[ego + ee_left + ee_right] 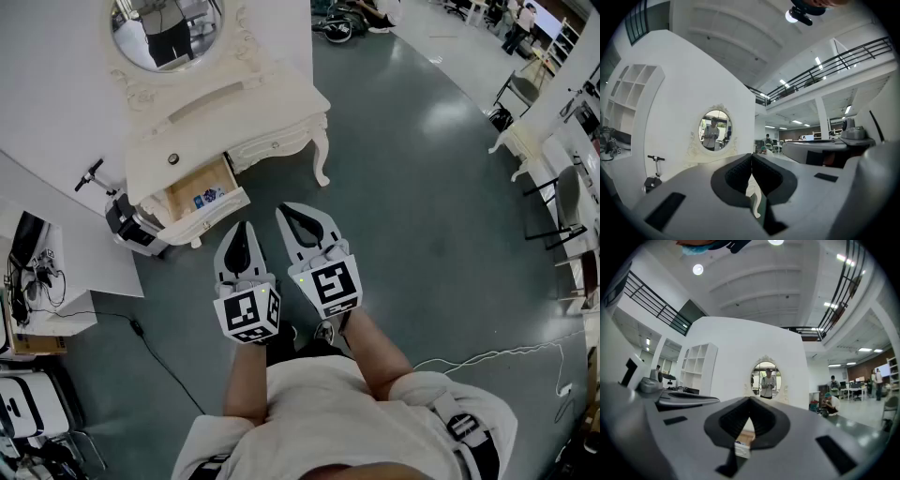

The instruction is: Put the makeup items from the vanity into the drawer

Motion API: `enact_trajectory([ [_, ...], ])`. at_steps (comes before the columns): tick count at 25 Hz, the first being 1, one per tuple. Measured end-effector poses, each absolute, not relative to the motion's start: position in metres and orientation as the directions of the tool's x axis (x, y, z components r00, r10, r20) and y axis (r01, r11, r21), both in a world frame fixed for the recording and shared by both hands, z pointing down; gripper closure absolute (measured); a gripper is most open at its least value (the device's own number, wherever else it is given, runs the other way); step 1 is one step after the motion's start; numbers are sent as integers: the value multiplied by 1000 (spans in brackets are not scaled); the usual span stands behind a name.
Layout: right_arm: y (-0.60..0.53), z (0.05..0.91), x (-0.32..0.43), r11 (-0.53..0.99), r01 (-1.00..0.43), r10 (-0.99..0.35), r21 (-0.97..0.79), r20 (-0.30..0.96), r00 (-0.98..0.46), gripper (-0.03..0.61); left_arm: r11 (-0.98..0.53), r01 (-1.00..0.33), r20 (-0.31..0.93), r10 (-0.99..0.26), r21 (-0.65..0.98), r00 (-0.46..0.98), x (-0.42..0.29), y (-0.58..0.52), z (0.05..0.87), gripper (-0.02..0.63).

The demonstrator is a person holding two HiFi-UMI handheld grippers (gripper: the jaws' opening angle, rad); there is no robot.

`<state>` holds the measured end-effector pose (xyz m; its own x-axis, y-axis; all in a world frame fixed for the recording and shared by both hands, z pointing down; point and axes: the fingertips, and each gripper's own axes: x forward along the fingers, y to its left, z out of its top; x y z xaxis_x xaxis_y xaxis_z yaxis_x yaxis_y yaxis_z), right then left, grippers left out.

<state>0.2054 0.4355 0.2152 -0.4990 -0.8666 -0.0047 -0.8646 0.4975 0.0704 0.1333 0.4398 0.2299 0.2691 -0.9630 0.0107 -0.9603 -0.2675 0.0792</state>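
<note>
A white vanity (272, 103) with an oval mirror (167, 28) stands at the upper left of the head view. Its left drawer (202, 187) is pulled open and holds a blue-and-white item (208, 196). A small dark round item (173, 158) sits on the vanity top. Both grippers hang over the floor in front of the vanity, well short of it. My left gripper (243, 228) (752, 155) is shut and empty. My right gripper (292, 212) (750, 400) is also shut with nothing in it. Below its jaws, the right gripper view shows the open drawer (743, 437).
A scooter (94, 173) and a black device (127, 225) stand left of the vanity. A white desk (56, 272) with cables is at the far left. Chairs and white furniture (525, 141) line the right side. A white cable (487, 356) lies on the grey floor.
</note>
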Motion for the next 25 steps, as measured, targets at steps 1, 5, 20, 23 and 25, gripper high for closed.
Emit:
enact_trajectory([
  [1,432,218,206,498,-864,-866,69,-2,-499,565,-267,-961,11,-963,77,268,135,436,232,607],
  [5,413,223,207,490,-869,-871,67,2,-491,565,-271,-960,16,-962,76,273,134,417,240,607],
  [20,271,216,188,457,-888,-889,45,6,-457,565,-320,-945,-4,-947,64,320,110,264,238,607],
  [23,241,217,164,465,-884,-885,34,23,-465,565,-302,-951,4,-953,70,303,84,235,237,607],
  [25,227,214,153,472,-880,-881,42,25,-472,565,-304,-950,4,-952,73,305,76,221,237,607],
])
